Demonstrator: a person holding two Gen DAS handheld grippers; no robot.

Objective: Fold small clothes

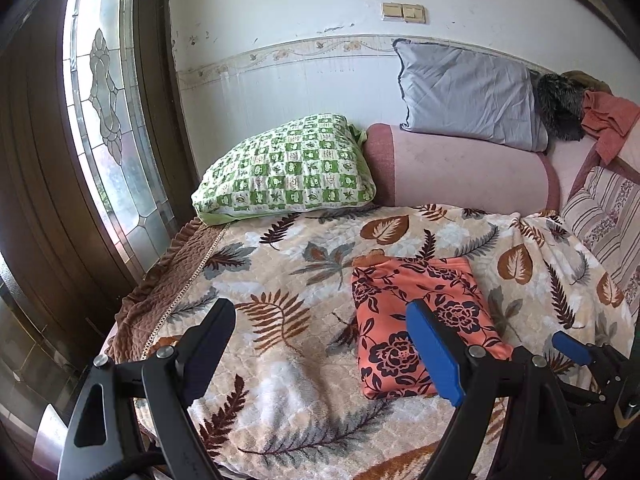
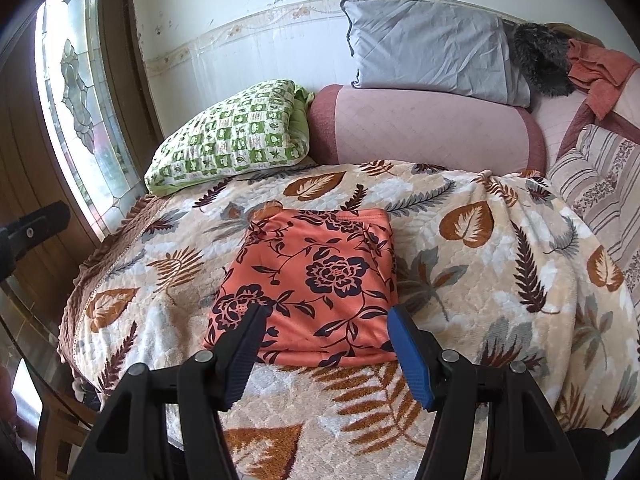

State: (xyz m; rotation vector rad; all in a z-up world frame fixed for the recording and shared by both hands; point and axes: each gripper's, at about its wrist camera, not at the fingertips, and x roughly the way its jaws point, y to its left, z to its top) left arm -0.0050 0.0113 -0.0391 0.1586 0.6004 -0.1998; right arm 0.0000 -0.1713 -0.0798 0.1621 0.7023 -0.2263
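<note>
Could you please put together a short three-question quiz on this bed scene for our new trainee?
1. True or false: the orange flowered garment lies folded flat on the leaf-patterned blanket.
2. Which pillow lies nearest the window? A) the green checked pillow B) the grey pillow C) the striped cushion
3. Fill in: both the left claw and the right claw are ____ and hold nothing.

Key: 1 true; 2 A; 3 open.
</note>
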